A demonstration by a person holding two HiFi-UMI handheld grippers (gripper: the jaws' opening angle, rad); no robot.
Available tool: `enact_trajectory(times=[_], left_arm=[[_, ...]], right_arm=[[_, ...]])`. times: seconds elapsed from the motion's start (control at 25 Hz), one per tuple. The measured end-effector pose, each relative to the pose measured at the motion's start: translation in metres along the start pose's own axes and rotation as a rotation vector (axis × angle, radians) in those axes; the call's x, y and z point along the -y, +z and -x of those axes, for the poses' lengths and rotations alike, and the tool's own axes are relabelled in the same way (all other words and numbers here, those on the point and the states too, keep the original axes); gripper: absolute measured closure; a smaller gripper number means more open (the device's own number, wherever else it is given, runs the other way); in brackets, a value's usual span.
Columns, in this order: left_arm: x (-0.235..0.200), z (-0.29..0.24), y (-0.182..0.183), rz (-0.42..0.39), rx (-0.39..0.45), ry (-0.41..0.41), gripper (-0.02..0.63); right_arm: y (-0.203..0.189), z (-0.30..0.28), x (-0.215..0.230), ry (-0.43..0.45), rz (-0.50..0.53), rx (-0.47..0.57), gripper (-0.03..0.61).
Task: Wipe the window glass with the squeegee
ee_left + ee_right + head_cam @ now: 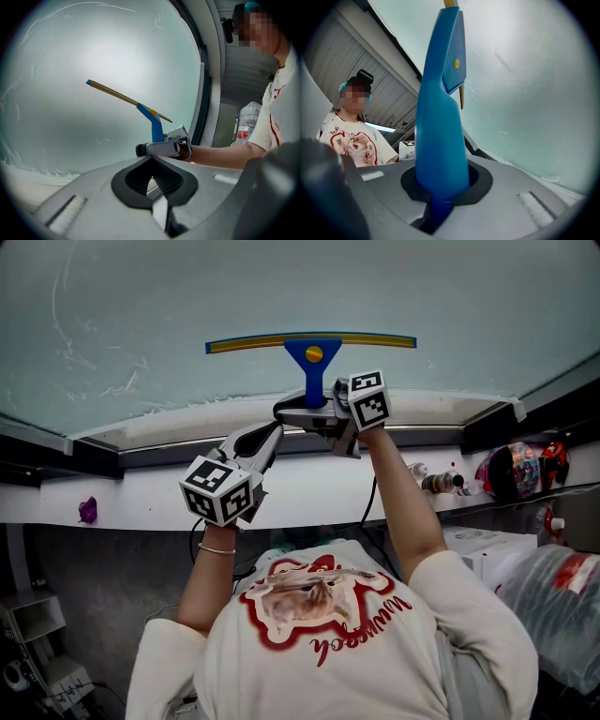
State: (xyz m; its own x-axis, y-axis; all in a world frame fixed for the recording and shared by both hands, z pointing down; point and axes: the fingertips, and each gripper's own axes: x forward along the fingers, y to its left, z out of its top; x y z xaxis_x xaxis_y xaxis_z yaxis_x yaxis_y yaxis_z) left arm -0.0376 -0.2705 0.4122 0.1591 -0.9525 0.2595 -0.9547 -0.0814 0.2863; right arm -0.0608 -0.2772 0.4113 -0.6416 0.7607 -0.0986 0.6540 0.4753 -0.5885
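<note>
Right gripper (300, 412) clamping squeegee (312, 357) handle, blade on glass (187, 306) (left gripper (272, 435) closed, empty)

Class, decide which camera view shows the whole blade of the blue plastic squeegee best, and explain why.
The head view: the blue plastic squeegee shows its full yellow-edged blade against the window glass. The left gripper view shows it slanted; the right gripper view shows mostly the handle, blade cropped.
</note>
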Motion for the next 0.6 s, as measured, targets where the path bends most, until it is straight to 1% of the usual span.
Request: enact_trajectory(times=[0.36,0.6], left_arm=[[-0.003,-0.002,-0.015,0.015,-0.027,0.009,0.607],[-0.006,-0.005,-0.024,0.034,-0.026,0.002,0.607]], right_arm=[[-0.014,0.000,0.008,-0.001,-0.032,0.011,0.525],[-0.022,0.002,0.014,-0.017,-0.037,-0.015,0.525]])
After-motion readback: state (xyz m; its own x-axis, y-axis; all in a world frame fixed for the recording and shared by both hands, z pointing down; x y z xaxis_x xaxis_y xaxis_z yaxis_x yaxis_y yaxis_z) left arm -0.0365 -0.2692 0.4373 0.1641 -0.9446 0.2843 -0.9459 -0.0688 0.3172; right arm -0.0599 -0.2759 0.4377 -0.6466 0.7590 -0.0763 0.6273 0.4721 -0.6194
